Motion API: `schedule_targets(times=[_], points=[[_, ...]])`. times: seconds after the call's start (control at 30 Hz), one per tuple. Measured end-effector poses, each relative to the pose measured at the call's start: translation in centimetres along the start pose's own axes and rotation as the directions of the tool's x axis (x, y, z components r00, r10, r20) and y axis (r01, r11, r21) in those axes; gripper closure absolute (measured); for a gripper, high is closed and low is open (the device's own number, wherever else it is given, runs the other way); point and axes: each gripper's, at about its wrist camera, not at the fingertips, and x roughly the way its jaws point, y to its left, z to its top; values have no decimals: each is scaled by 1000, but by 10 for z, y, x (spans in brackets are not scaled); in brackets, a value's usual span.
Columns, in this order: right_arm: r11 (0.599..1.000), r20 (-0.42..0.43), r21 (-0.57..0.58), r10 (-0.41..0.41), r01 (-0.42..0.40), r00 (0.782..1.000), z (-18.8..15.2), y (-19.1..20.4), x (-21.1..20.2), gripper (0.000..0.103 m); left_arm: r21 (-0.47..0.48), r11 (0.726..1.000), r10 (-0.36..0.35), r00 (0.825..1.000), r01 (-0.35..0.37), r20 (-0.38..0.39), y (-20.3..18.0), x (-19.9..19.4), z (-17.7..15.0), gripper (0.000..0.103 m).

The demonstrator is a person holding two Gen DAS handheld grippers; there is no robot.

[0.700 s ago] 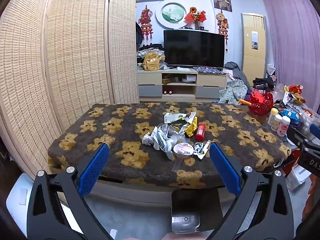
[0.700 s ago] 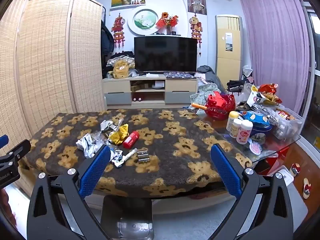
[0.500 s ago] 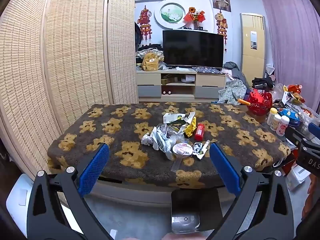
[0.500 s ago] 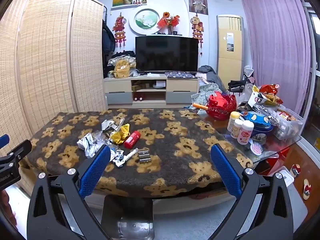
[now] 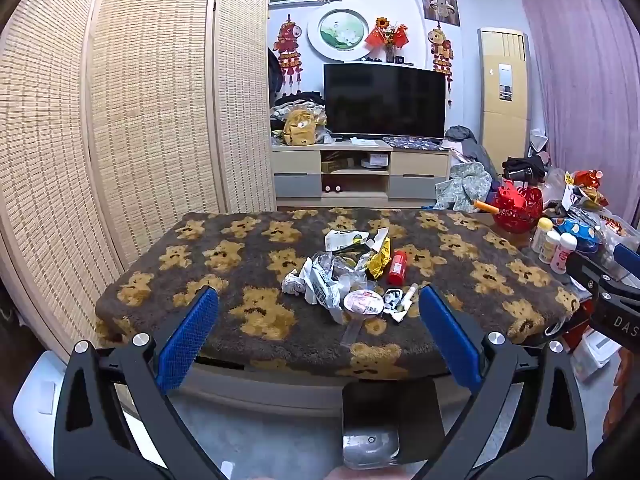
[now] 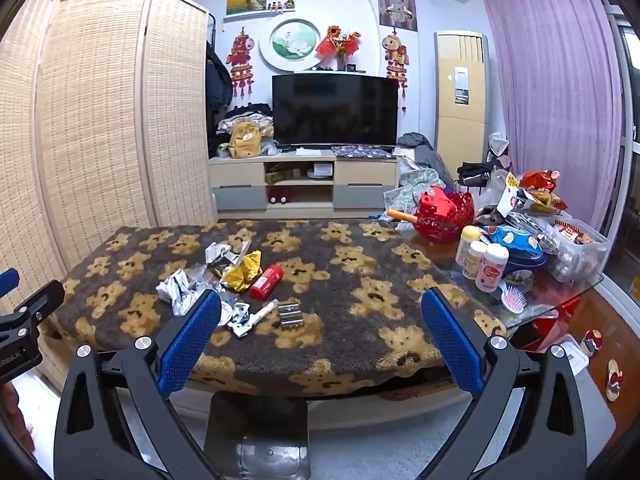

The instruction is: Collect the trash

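Both grippers hang short of the near edge of the counter point(image 5: 224, 248), which is draped in a dark blanket with a teddy-bear pattern. The left gripper point(image 5: 318, 332) stands with its blue pads spread wide and nothing between them; the right gripper point(image 6: 320, 332) is equally wide and empty.

The trash lies in a loose heap on the near half of the counter — slightly right of centre in the left wrist view, toward the left in the right wrist view. It includes crumpled silvery wrappers point(image 5: 320, 280), a yellow wrapper point(image 5: 379, 258) touching them on the right, and a white-and-green carton point(image 5: 344, 238) on the far side of the heap. A red bottle point(image 5: 397, 267) lies on its side just beside the yellow wrapper. Nearer the edge sit a round sealed cup lid point(image 5: 362, 302) and a small white tube point(image 5: 408, 296), close together. In the right wrist view a cluster of batteries point(image 6: 290, 314) lies just right of the tube, apart from the wrappers.

At the far right of the counter, well apart from the heap, stand a red basket point(image 6: 442, 216), three small white bottles point(image 6: 482, 258) and a pink hairbrush point(image 6: 514, 298). Beyond the counter a television point(image 5: 384, 100) sits on a low cabinet — a woven folding screen point(image 5: 152, 100) fills the left.
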Motion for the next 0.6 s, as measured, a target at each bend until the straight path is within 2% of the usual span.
schedule_targets(times=[0.6], points=[[1000,-7,6,12,-12,1000,0,0,0,3,1,1000,-3,1000,3,7,-1,-2,0,8]])
